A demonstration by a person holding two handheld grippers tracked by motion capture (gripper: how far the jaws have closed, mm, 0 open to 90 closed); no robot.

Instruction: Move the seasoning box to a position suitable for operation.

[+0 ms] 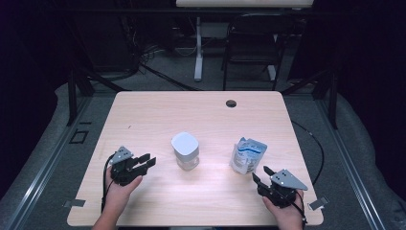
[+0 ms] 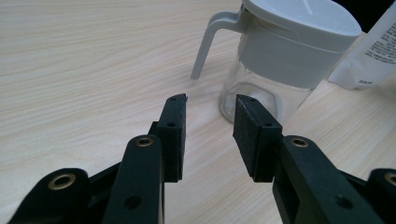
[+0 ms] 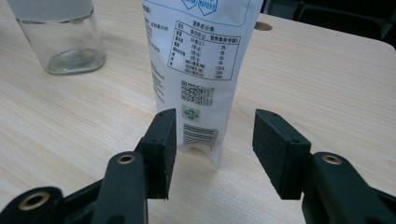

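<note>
Both jaws empty; pouch (image 3: 196, 70) just ahead, jar (image 2: 275, 60) near.

At my twelve o'clock, beyond the wooden table (image 1: 143, 110), a dark chair (image 1: 251, 45) stands on the grey floor, with a white table leg (image 1: 198, 48) just to its left. A round grommet hole (image 1: 231, 103) sits near the table's far edge.

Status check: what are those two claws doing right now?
Left gripper open, facing glass jar. Right gripper open, facing upright pouch. Nothing held. Nothing between.
</note>
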